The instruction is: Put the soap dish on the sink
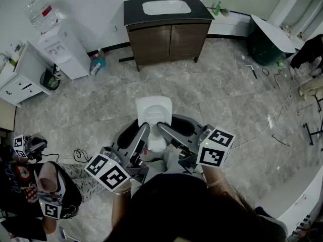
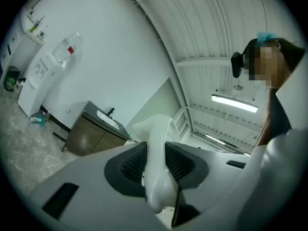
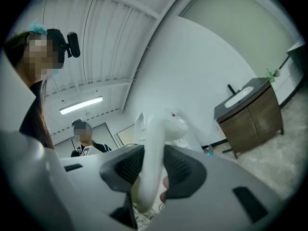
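Soap dish (image 1: pixel 154 116), white and shallow, hangs above the floor close in front of the person, held from both sides and well apart from the sink. Grey marbled floor tiles (image 1: pixel 222 95) fill most of the head view. Against the far wall stands a wood-fronted vanity (image 1: pixel 169 40) with a dark top, and the white sink (image 1: pixel 166 7) is set into that top. At far left a white water dispenser (image 1: pixel 63 52) carries a clear bottle, with a white cabinet (image 1: pixel 17 82) to its left. A second person (image 1: pixel 48 185) is partly in view at near left. Thin cables (image 1: pixel 272 122) trail over the tiles at right. The left gripper (image 1: pixel 139 133) reaches in from near left and the right gripper (image 1: pixel 174 130) from near right. In the left gripper view the ribbed dark pads (image 2: pixel 132 162) press on either face of the soap dish. The right gripper view shows its pads (image 3: pixel 127 165) doing the same, so both pairs of jaws are clenched on it.
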{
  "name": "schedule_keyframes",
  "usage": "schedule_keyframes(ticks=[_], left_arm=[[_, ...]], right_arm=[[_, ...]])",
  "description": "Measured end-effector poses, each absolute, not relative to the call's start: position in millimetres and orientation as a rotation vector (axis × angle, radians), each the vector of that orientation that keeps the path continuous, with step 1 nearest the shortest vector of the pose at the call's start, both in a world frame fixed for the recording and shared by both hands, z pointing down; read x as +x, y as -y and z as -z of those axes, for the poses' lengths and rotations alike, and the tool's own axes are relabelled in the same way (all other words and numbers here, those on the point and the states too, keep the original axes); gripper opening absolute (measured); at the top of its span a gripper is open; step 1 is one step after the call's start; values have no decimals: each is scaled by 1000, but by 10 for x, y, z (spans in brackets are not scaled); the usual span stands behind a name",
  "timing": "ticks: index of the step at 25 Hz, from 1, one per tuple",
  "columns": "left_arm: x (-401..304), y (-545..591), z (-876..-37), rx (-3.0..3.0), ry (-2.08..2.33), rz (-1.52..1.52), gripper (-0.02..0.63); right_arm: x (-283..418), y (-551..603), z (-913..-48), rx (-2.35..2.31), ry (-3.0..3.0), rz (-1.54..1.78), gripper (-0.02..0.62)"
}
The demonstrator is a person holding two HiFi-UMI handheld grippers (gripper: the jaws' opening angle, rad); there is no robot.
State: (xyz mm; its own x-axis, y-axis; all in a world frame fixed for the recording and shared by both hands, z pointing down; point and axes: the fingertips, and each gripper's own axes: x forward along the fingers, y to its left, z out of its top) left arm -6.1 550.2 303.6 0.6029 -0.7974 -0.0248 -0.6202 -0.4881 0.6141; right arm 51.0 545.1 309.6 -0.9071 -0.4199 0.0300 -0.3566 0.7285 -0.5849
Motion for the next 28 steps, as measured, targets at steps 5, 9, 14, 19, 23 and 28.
schedule_keyframes(ticks=[5,9,14,19,23,28], left_arm=[[-69,-5504,-3016,2270,1104,422,121],[-63,-5503,-3027,2278,1089,424,121],[-58,-5497,-3037,2272,1067,447,121],[-62,-5490,-3078,2253,1058,461,121],[-82,-5485,-3226,2231,1061,486,121],[-454,-4899,-3335,2199,1081,487,121]], right_arm=[[503,-5456,-3071,-648,-2826,916,132],[510,-5460,-3080,-663,-2826,908,132],[516,-5466,-3090,-675,-2814,914,132],[519,-5475,-3130,-702,-2797,928,132],[515,-5470,-3273,-681,-2784,960,132],[211,-4873,-3363,-698,-2769,992,132]])
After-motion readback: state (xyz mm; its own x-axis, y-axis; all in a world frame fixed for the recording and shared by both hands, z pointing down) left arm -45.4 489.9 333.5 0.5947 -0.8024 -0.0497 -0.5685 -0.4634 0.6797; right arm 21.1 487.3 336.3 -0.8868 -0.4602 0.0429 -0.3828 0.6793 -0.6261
